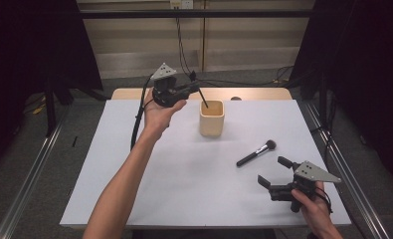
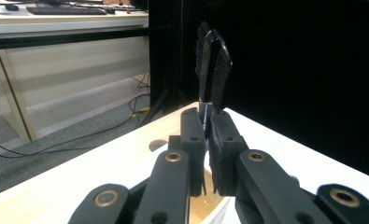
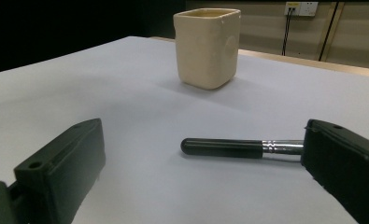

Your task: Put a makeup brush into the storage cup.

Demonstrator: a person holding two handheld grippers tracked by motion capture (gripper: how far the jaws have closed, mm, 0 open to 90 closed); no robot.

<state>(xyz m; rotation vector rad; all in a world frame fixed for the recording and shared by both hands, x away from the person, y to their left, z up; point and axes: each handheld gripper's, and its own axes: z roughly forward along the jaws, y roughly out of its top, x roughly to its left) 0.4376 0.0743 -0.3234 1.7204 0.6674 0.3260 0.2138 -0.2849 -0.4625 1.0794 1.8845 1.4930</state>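
Nearest, at the front right of the white surface (image 1: 149, 189): right tongs (image 1: 277, 173) wide apart, holding nothing, kept low and turned toward the loose brush (image 1: 256, 153). Probably so placed to close on its black handle next. In the right gripper view, handle (image 3: 222, 147) lying flat between the two jaws but farther ahead, not yet touched; silver ferrule partly hidden behind the right jaw.

Farther, near the middle of the surface: cream cup (image 1: 212, 118) standing upright, mouth open to the top, well apart from the loose brush.

Farthest: left tongs (image 1: 196, 87) raised above the cup's left rim, closed narrow on a thin dark stick (image 1: 203, 98), tilted so that its lower end points down into the cup. Likely held this way for dropping it inside. In the left gripper view, jaws pressed nearly together with something thin between them, cup rim (image 2: 198, 209) just below; bristle end, if any, not possible to tell.
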